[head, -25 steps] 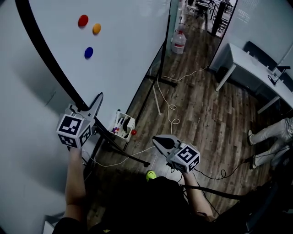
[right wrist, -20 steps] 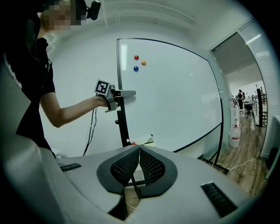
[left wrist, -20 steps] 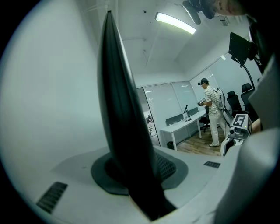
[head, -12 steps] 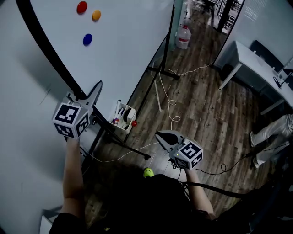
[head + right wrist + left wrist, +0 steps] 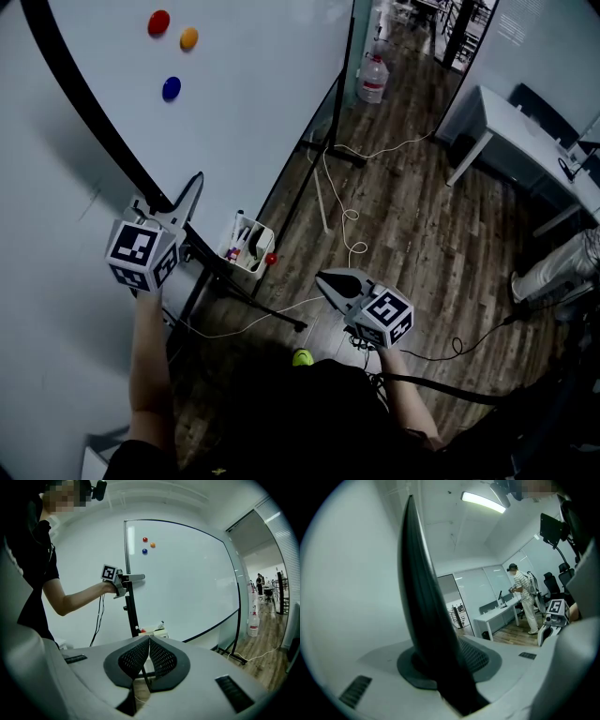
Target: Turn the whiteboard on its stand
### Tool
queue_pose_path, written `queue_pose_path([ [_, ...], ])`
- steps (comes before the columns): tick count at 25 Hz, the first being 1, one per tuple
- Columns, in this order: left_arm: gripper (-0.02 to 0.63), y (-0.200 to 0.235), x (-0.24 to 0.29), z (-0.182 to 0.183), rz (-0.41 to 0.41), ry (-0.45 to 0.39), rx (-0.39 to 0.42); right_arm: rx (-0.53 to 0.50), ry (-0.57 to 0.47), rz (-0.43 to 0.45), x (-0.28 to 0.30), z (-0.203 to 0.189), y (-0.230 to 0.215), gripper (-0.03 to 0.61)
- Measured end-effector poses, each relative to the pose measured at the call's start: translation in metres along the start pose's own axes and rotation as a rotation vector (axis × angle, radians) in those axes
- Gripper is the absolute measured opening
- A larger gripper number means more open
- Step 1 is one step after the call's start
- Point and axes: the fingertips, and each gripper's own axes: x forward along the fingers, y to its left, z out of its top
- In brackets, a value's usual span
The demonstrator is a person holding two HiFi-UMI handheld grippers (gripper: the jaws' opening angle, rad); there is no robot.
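The whiteboard [image 5: 253,103] stands upright at the left on its stand [image 5: 244,279]. The left claw [image 5: 190,195] is clenched on its black frame edge [image 5: 94,105]; a steady, even push should keep that hold from slipping. The right claw [image 5: 325,280] hangs pressed together, empty. Open wooden floor [image 5: 422,234] lies rightward and the white desk [image 5: 534,131] is well apart, but a loose cable [image 5: 349,230] and the marker tray [image 5: 249,247] sit near the stand.

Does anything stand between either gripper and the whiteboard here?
Nothing for the left gripper: its jaws are clamped on the whiteboard at its black frame edge. The right gripper, shut and empty, hangs apart; the marker tray and the stand's leg lie between it and the board.
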Motion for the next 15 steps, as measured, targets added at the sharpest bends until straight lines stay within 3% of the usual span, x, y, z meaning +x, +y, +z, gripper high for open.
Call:
queue_pose_path([
  [9,0.067,0.009,0.000,-0.006,0.024,-0.024,-0.132,-0.014,0.010,-0.011,-0.005,-0.006,0.011,-0.003],
  [15,0.067,0.008,-0.001,0.002,0.010,0.011,-0.132,0.000,0.020,-0.034,-0.017,-0.004,0.016,-0.003],
])
